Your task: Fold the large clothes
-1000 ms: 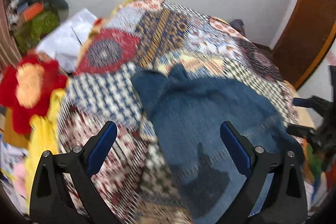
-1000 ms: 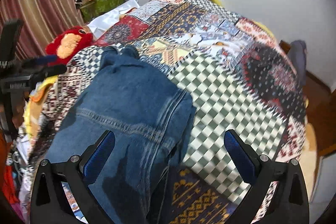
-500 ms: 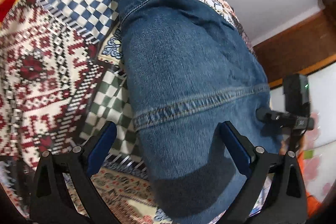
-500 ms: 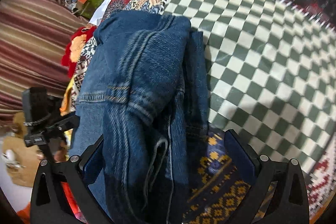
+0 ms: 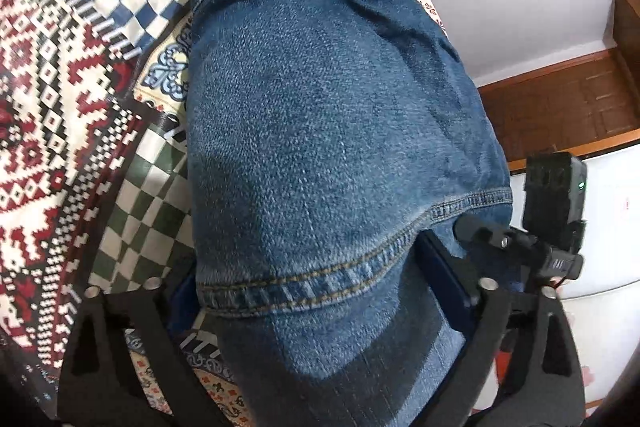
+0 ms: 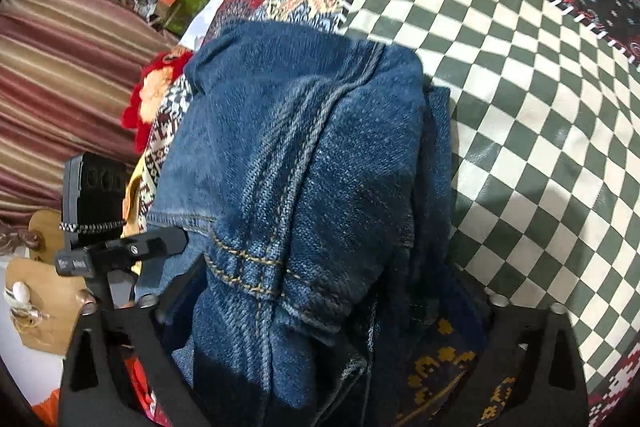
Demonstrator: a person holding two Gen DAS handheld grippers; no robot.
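Each hand-held gripper point(image 5: 316, 291) point(image 6: 324, 303) has matte black triangular-cutout arms, silver screws and blue finger pads point(image 5: 444, 275).

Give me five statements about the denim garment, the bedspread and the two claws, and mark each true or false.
1. The denim garment lies on a patchwork bedspread. True.
2. The garment is red. False: it is blue denim with tan stitching.
3. Denim lies between the fingers of the left claw. True.
4. The right claw hovers over bare checkered fabric, with no denim between its fingers. False: folded denim fills much of the gap between its fingers.
5. A red plush toy shows beyond the garment in the right wrist view. True.
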